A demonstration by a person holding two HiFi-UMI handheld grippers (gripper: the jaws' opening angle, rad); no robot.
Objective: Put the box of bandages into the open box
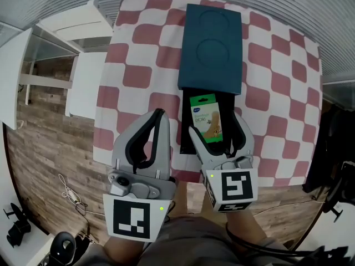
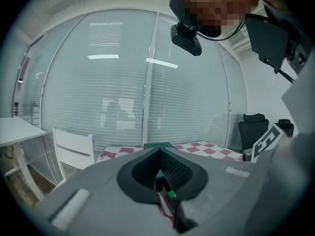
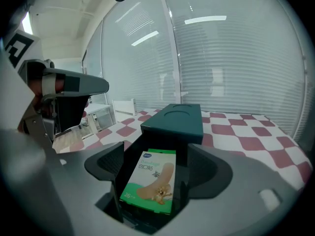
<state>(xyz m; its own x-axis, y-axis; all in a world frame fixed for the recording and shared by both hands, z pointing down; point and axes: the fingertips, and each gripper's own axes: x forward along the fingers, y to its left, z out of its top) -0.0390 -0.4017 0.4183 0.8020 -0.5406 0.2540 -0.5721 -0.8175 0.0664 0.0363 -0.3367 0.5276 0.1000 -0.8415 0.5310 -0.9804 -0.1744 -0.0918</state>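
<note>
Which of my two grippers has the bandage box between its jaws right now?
The right gripper: the green bandage box sits between its spread jaws, at the dark open box. The left gripper, beside it, is shut with nothing between its jaws.

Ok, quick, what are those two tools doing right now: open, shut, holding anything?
Left tool: shut, empty.
Right tool: open; the box of bandages lies between its jaws, not gripped.

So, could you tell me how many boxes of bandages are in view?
1: the green box of bandages lies inside the open box, between the parted jaws of the right claw. Others could hide under its lid.
</note>
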